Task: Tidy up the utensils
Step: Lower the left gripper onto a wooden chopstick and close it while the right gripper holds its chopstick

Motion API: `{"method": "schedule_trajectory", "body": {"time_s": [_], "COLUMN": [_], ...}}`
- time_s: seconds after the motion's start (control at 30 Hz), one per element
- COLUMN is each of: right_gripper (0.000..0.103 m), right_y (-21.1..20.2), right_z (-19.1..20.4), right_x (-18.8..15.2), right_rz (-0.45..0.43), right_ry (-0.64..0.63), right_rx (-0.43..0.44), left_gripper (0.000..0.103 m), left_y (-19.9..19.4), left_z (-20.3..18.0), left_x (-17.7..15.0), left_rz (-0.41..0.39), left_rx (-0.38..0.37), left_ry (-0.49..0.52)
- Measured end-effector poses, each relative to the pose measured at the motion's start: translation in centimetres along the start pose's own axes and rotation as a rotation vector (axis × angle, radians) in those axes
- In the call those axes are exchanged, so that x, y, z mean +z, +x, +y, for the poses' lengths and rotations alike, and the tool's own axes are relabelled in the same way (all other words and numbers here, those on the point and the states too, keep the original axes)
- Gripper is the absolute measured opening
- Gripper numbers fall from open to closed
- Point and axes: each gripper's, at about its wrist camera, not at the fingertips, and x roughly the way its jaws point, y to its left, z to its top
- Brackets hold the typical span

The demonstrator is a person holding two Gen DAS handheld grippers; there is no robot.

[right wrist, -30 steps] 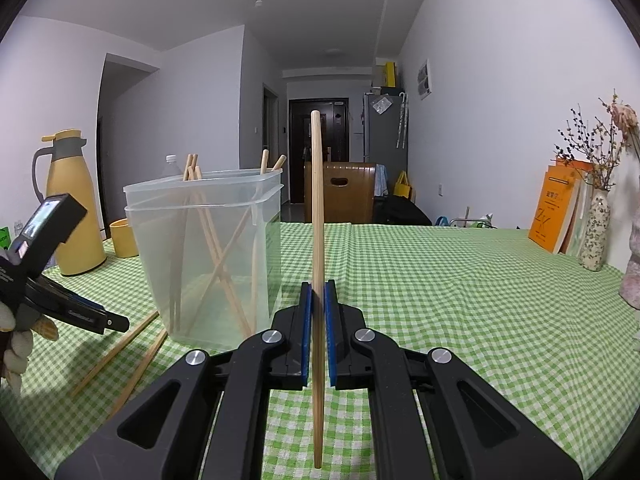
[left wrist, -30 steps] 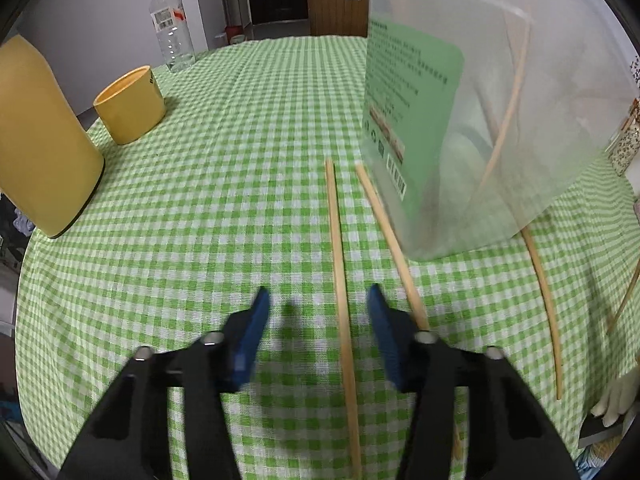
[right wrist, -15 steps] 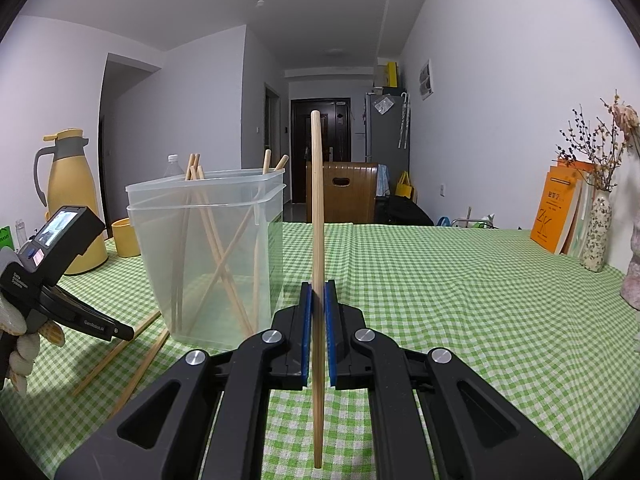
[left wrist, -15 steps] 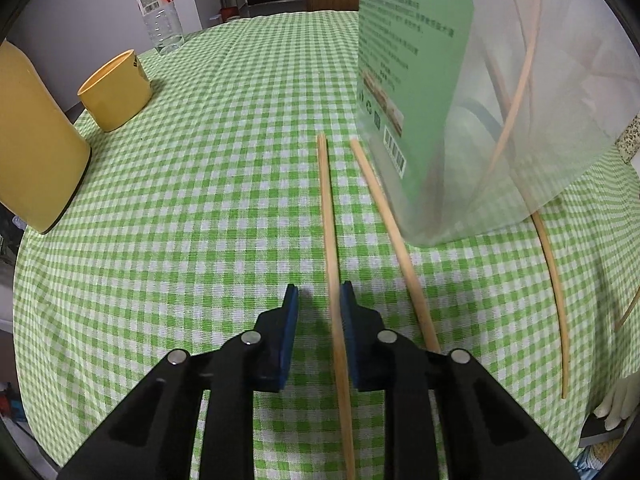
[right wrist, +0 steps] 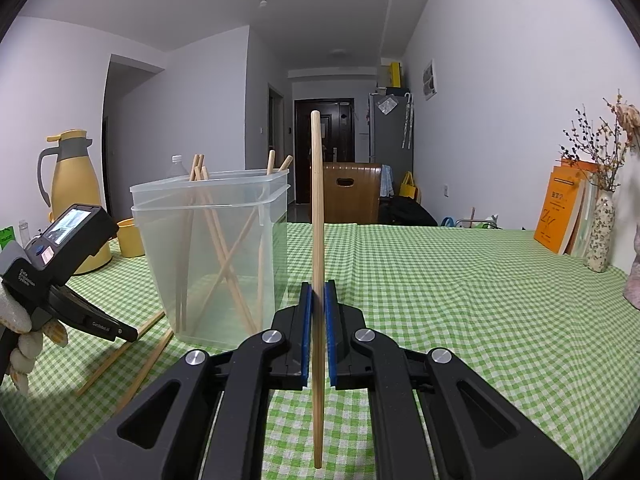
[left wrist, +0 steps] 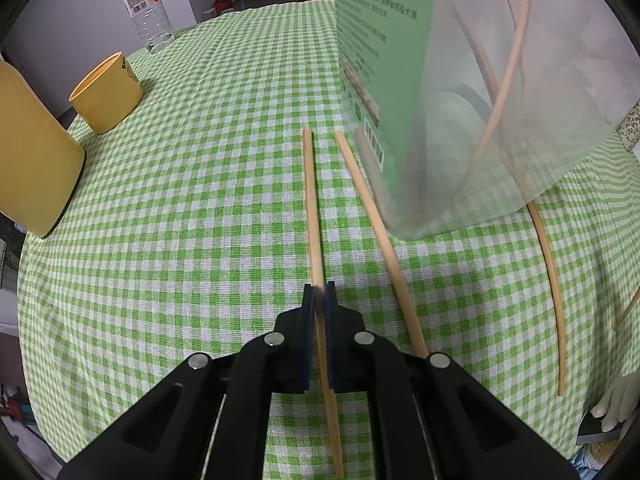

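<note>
My left gripper (left wrist: pixel 319 292) points down at the green checked tablecloth and is shut on a wooden chopstick (left wrist: pixel 311 208) that lies flat on the cloth. A second chopstick (left wrist: pixel 372 220) lies just right of it, beside the clear plastic container (left wrist: pixel 460 100). A third chopstick (left wrist: pixel 550 280) lies further right. My right gripper (right wrist: pixel 319 292) is shut on another chopstick (right wrist: pixel 317 200), held upright above the table. The clear container (right wrist: pixel 212 248) stands left of it with several chopsticks leaning inside. The left gripper (right wrist: pixel 130 334) shows at the left of the right wrist view, held by a gloved hand.
A yellow cup (left wrist: pixel 106 94), a yellow thermos jug (left wrist: pixel 32 160) and a water bottle (left wrist: pixel 146 8) stand at the far left of the table. Orange books (right wrist: pixel 562 212) and a vase with dried flowers (right wrist: pixel 600 236) stand at the right by the wall.
My left gripper has come down over the chopstick on the cloth and its jaws have shut on it. The right gripper and its upright chopstick have not moved.
</note>
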Motion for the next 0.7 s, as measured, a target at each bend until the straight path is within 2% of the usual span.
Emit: {"method": "schedule_trajectory", "body": {"time_s": [0.33, 0.7], "right_gripper": [0.007, 0.007], "right_y": [-0.1, -0.1], "right_z": [0.1, 0.3], "right_x": [0.0, 0.0], "right_rz": [-0.001, -0.001], "right_ry": [0.0, -0.001], "right_rx": [0.006, 0.008], "left_gripper": [0.005, 0.004], "left_y": [0.9, 1.1], "left_z": [0.1, 0.8], "left_x": [0.9, 0.7], "left_rz": [0.051, 0.033], "left_rx": [-0.004, -0.025], "left_ry": [-0.002, -0.041]}}
